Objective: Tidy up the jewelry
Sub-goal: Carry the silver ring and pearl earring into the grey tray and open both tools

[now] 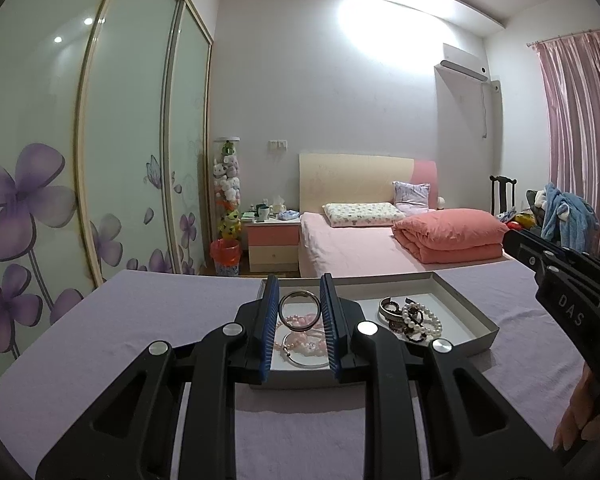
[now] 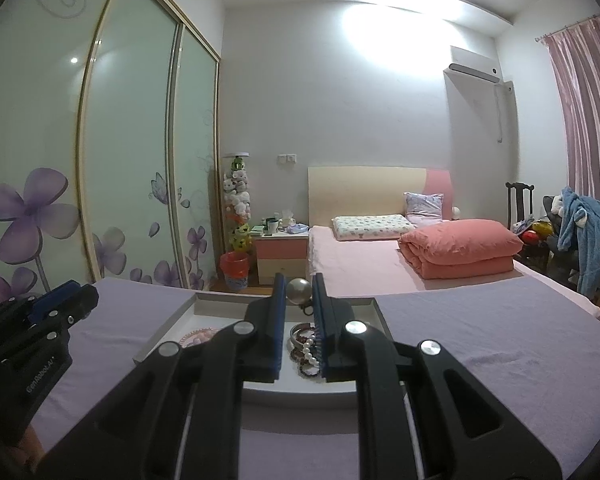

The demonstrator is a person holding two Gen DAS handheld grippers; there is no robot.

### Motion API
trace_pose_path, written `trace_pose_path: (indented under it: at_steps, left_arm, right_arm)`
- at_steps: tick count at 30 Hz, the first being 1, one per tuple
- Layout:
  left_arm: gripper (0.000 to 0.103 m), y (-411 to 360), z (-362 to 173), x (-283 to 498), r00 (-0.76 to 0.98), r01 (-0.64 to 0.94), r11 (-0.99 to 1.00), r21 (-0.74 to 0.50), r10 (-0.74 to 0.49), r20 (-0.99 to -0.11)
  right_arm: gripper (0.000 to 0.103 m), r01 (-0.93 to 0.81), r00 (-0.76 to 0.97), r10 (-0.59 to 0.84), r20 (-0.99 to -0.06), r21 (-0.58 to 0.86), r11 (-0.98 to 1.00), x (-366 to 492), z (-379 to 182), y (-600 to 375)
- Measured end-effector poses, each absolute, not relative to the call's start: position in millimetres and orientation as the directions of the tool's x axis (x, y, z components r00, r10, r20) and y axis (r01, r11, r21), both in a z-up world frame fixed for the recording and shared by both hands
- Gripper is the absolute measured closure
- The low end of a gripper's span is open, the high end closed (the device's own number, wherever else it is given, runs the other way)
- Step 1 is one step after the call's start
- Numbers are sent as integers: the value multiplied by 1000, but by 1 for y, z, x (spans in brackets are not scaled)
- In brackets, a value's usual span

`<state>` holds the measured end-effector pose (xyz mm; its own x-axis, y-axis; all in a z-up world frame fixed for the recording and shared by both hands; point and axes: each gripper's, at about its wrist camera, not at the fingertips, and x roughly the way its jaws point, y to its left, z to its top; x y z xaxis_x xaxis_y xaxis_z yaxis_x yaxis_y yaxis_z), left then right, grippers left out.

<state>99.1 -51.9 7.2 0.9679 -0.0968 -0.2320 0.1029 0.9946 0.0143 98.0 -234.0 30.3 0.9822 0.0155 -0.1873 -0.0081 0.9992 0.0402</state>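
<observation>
Lavender cloth [image 1: 100, 340], soft and faintly wrinkled, fills the lower half of both views, giving you a padded surface under the shallow grey-white card tray [image 1: 460, 300] at lower centre. Inside it the pieces are already sorted: pink beads [image 1: 300, 322] and a thin wire hoop [image 1: 304, 362] on the tray's left, a pearl strand [image 1: 426, 316] heaped with dark bracelets [image 1: 414, 334] on its right.

Your left gripper [image 1: 300, 312] clenches a smooth silver bangle [image 1: 299, 309] upright between its blue ribbed pads, above the pink pile, likely its destination.

Your right gripper [image 2: 300, 296], in the right wrist view's lower centre, pinches a polished metal ball [image 2: 299, 291] with a small dark loop [image 2: 307, 311] hanging below, over the tray's far edge.
</observation>
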Motion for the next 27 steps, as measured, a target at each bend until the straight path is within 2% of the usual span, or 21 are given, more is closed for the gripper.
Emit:
trace_pose_path:
  at_steps: [9, 13, 18, 23, 25, 26, 27]
  left_arm:
    - [81, -56, 7, 121, 963, 119, 993, -1, -116, -241]
    - [81, -62, 3, 149, 943, 160, 987, -32, -162, -290]
    - [81, -69, -15, 196, 888, 189, 978, -87, -208, -409]
    - [81, -81, -28, 219, 856, 205, 976, -79, -218, -468]
    - [80, -84, -31, 224, 840, 217, 973, -79, -228, -493]
    - [74, -83, -31, 225, 833, 220, 971, -88, -234, -501]
    - [60, -80, -31, 225, 831, 221, 971, -94, -238, -503]
  right_arm:
    - [89, 7, 981, 4, -194, 55, 998, 125, 30, -239]
    - [89, -23, 960, 53, -275, 110, 994, 161, 24, -248]
    - [89, -36, 907, 122, -403, 214, 976, 209, 4, -262]
    - [89, -28, 871, 155, -465, 268, 963, 240, -12, -265]
    - [85, -35, 849, 189, -494, 305, 952, 250, -17, -268]
    - [69, -37, 844, 201, -496, 320, 947, 252, -17, -270]
    - [60, -32, 849, 205, -486, 341, 940, 249, -17, -275]
